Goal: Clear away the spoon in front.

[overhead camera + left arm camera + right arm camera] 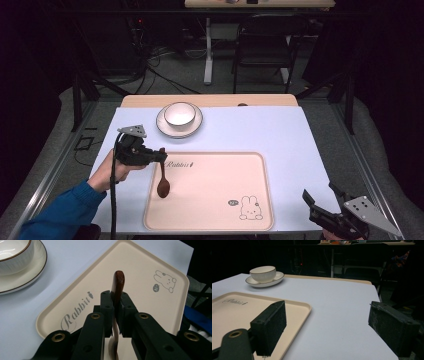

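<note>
A brown wooden spoon [163, 179] hangs with its bowl down over the left side of a beige tray [215, 200]. My left gripper [159, 156] is shut on the spoon's handle, whose tip [118, 282] sticks out past the jaws of the left gripper [115, 305]. A white bowl [179, 114] rests on a white saucer [164, 127] behind the tray. My right gripper [321, 196] stands open at the table's front right corner, nothing between its pads [272, 325].
The tray carries the word "Rabbit" [178, 164] and a rabbit drawing [250, 208]. A pale blue mat [280, 130] covers the table. A black chair [264, 45] and a table leg [208, 50] stand on the floor beyond.
</note>
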Motion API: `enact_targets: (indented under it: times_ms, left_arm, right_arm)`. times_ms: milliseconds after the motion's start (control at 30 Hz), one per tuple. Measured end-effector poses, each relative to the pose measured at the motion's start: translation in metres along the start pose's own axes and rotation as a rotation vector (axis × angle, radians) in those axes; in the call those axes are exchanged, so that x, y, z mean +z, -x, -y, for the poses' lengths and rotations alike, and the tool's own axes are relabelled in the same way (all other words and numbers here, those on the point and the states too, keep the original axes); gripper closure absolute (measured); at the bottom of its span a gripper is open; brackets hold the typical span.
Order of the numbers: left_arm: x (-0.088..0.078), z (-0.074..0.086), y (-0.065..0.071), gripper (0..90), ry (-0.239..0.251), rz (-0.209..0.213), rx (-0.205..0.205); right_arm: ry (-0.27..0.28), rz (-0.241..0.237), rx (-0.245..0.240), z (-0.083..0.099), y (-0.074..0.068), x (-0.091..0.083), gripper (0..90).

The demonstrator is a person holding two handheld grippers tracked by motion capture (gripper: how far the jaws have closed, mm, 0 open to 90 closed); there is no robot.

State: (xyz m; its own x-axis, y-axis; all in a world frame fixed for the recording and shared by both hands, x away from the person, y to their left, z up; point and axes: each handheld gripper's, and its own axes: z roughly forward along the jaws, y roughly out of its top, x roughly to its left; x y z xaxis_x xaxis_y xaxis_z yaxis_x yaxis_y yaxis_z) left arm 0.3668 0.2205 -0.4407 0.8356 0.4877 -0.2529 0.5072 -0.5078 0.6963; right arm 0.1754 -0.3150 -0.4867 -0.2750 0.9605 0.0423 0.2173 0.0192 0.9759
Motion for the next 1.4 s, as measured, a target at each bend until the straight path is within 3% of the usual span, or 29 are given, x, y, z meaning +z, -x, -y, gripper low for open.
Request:
enact_targets:
  times_ms: [467, 733, 1400]
  left_arm:
    - [0.012, 0.008, -0.012, 81.6, 0.007, -0.002, -0.064]
    - [0.026, 0.017, -0.022, 80.6, 0.028, 0.002, -0.142]
    - [0.051, 0.031, -0.037, 78.1, -0.005, -0.023, -0.222]
  right_arm:
    - [-0.002, 0.001, -0.002, 0.0, 0.0, 0.0, 13.8]
    - [-0.003, 0.002, -0.002, 0.0, 0.0, 0.0, 13.8]
    - [-0.006, 0.002, -0.003, 0.0, 0.001, 0.001, 13.8]
